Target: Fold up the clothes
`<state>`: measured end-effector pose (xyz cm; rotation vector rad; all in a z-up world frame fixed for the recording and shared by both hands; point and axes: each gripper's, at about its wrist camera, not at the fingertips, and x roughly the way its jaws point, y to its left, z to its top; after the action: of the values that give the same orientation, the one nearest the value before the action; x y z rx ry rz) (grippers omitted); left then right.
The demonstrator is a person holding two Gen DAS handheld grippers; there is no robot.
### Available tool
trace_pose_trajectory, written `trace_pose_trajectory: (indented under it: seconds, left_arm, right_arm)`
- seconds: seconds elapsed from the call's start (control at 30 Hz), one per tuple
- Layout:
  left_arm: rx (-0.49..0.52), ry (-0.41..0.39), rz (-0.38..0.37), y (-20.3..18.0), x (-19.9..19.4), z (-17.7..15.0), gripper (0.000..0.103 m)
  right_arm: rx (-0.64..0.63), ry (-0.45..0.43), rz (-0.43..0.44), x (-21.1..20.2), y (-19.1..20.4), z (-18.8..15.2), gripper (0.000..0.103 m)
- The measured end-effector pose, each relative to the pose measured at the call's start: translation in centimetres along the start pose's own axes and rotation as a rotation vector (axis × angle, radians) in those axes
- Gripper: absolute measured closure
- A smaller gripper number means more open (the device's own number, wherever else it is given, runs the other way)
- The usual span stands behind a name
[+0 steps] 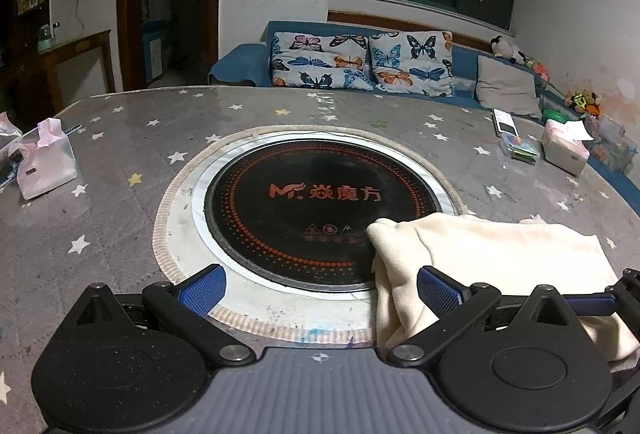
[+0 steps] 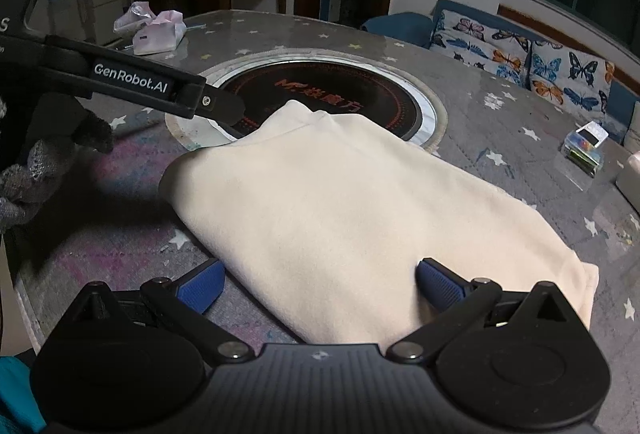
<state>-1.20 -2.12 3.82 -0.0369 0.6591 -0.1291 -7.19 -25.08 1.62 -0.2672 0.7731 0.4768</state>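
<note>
A cream garment [image 2: 340,201] lies folded into a rough rectangle on the grey star-patterned table [image 2: 500,137]. Its far corner overlaps the black round hotplate [image 2: 320,89]. My right gripper [image 2: 320,288] is open at the garment's near edge, with the right finger [image 2: 440,286] on the cloth and the left finger [image 2: 202,290] over bare table. My left gripper [image 1: 320,292] is open as well, low over the hotplate rim. Its right finger [image 1: 438,294] sits over the left edge of the garment [image 1: 492,254]. A gloved hand [image 2: 36,169] holds the left gripper [image 2: 232,117].
A pink tissue pack [image 1: 46,161] lies at the table's left. On the right are a remote [image 1: 504,121], a small plastic box [image 1: 520,147] and another tissue pack [image 1: 566,149]. Behind the table stands a blue sofa with butterfly cushions [image 1: 360,61].
</note>
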Motion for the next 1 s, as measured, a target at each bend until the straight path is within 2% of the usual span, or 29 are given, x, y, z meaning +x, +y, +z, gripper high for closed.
trace_pose_trajectory:
  seconds: [0.27, 0.47, 0.73, 1.0]
  left_arm:
    - [-0.004, 0.018, 0.012, 0.2, 0.3, 0.1, 0.000]
    - [-0.007, 0.029, 0.019, 0.4, 0.5, 0.0, 0.000]
    - [-0.063, 0.014, 0.055, 1.9, 0.2, 0.3, 0.000]
    - [-0.145, 0.027, 0.017, 3.4, 0.0, 0.8, 0.001]
  right_arm:
    - [-0.033, -0.014, -0.003, -0.8, 0.8, 1.1, 0.006]
    - [-0.126, -0.022, 0.043, -1.1, 2.8, 1.9, 0.023]
    - [-0.263, -0.043, 0.078, -0.8, 6.0, 2.8, 0.036]
    - [-0.375, -0.050, 0.058, 0.2, 8.1, 3.1, 0.049]
